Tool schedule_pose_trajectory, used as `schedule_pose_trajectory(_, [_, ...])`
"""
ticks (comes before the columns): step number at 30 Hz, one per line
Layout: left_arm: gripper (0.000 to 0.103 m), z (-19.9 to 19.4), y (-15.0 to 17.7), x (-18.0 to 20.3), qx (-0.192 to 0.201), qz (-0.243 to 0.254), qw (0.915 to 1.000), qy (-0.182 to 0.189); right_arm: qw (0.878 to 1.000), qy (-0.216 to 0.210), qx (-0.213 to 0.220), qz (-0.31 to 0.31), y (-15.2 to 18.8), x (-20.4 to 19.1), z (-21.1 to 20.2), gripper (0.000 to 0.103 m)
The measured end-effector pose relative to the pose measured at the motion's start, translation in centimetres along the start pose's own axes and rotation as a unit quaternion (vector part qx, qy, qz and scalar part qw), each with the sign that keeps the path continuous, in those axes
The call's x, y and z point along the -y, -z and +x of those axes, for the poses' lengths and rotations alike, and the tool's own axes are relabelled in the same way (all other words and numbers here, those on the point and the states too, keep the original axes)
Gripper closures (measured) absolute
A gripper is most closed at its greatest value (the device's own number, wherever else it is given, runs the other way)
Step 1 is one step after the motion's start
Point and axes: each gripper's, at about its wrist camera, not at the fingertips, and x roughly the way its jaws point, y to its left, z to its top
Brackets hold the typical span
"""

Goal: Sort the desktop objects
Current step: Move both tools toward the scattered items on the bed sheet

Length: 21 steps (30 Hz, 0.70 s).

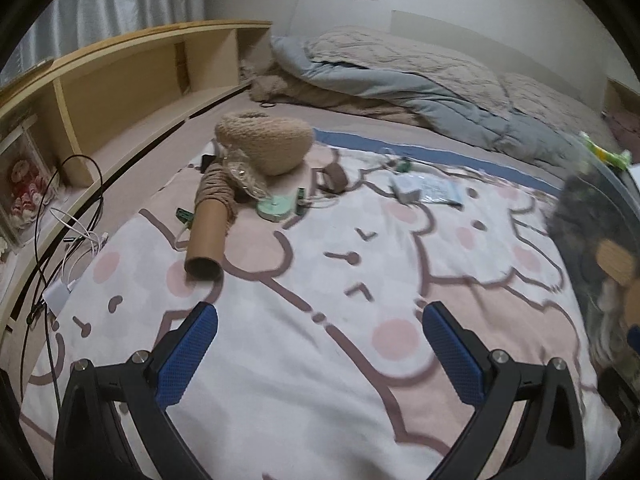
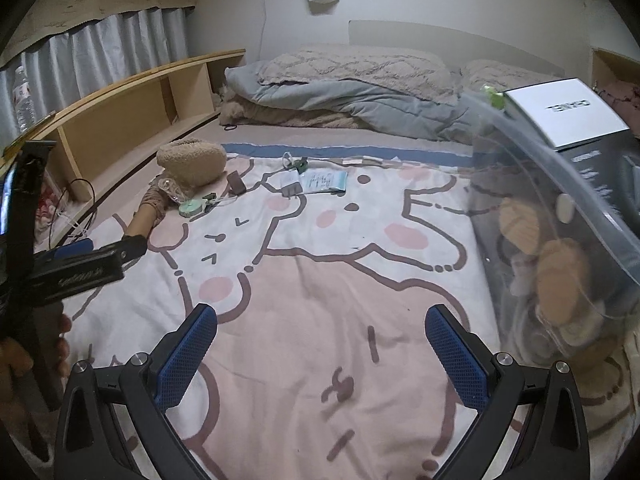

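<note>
Loose objects lie on a pink cartoon-print blanket (image 1: 304, 360). A cardboard tube wound with tan yarn (image 1: 210, 232) (image 2: 146, 216) lies at the left, behind it a fuzzy tan pouch (image 1: 266, 142) (image 2: 192, 162) and a mint green tape measure (image 1: 274, 207) (image 2: 191, 209). A white charger (image 1: 406, 188) (image 2: 291, 189) and a blue packet (image 1: 440, 192) (image 2: 325, 181) lie farther right. A clear plastic bin (image 2: 560, 216) (image 1: 596, 240) with several items stands at the right. My left gripper (image 1: 320, 344) (image 2: 104, 250) is open above bare blanket. My right gripper (image 2: 320, 346) is open too, holding nothing.
A wooden shelf headboard (image 1: 132, 76) (image 2: 132, 108) runs along the left, with black and white cables (image 1: 68, 232) beside it. Folded grey and beige bedding (image 1: 400, 80) (image 2: 340, 92) is piled at the far end. A white box (image 2: 568, 110) rests in the bin. A hand (image 2: 24, 356) holds the left tool.
</note>
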Motion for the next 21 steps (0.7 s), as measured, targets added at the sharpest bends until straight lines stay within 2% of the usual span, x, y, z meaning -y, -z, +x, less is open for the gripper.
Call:
schedule_pose_trajectory(8, [0.000,4.5,-2.0,-3.5,-0.013,-0.047,0.9981,-0.038,1.000,-0.014,-0.015,0.004,-1.2,-0.5,3.7,0.000])
schedule_pose_trajectory(13, [0.000,6.9,-1.9,-6.6,-0.024,-0.076,0.9944,-0.069,0.999,-0.032,-0.033,0.004,-1.7,-1.6,6.4,0.000])
schedule_pose_trajectory(18, [0.000,8.7,-1.6,-8.7,-0.034,-0.082,0.9911,-0.099,0.997,-0.050,-0.049,0.016,-2.8,-2.4,9.0,0.000])
schedule_pose_trajectory(21, [0.000,9.5,-1.4,-9.8,-0.041,-0.097,0.9893,-0.102,0.995,-0.061,-0.069,0.025,-3.7,-2.5,10.9,0.000])
